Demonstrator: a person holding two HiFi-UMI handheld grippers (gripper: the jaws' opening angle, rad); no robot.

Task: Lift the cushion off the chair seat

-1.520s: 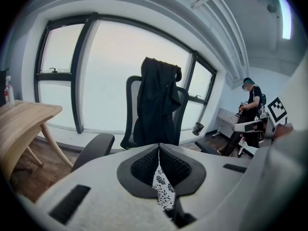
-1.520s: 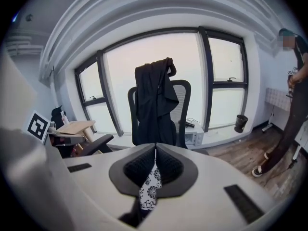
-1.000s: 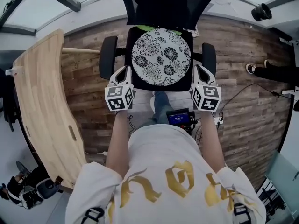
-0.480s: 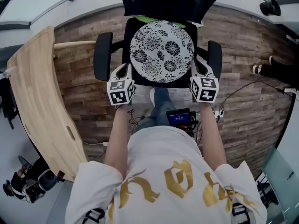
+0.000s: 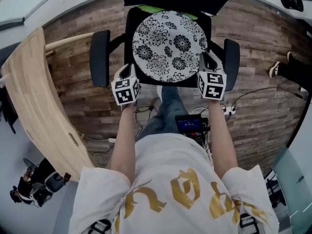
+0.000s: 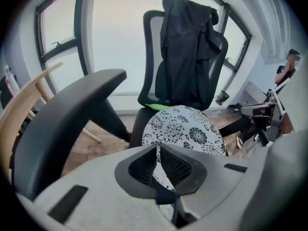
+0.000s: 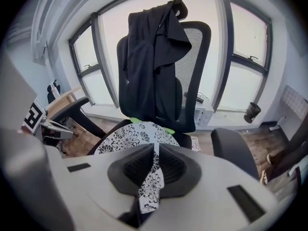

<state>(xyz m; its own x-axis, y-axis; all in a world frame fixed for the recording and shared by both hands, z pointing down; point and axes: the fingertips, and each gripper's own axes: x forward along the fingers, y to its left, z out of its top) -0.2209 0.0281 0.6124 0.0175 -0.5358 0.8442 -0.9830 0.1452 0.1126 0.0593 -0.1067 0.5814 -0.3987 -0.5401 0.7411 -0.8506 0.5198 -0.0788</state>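
A round white cushion [image 5: 168, 43] with black flower print lies over the black chair seat [image 5: 134, 23]; whether it rests on the seat I cannot tell. My left gripper [image 5: 131, 71] is shut on the cushion's near left edge, and in the left gripper view the printed fabric [image 6: 185, 129] runs in between the closed jaws of that gripper [image 6: 156, 150]. On the near right edge my right gripper [image 5: 204, 61] is shut too. A fold of the cushion [image 7: 130, 136] hangs pinched in the right gripper [image 7: 154, 165].
Black armrests [image 5: 100, 57] [image 5: 231, 57] flank the seat just outside each gripper. A black jacket [image 7: 154, 57] hangs over the backrest. A green item [image 5: 151, 8] peeks out behind the cushion. A curved wooden board [image 5: 34, 106] stands left. Cables and a small device [image 5: 190, 124] lie on the floor.
Both grippers, still shut on the cushion's edges, have sunk toward the chair seat, and the cushion has gone down with them.
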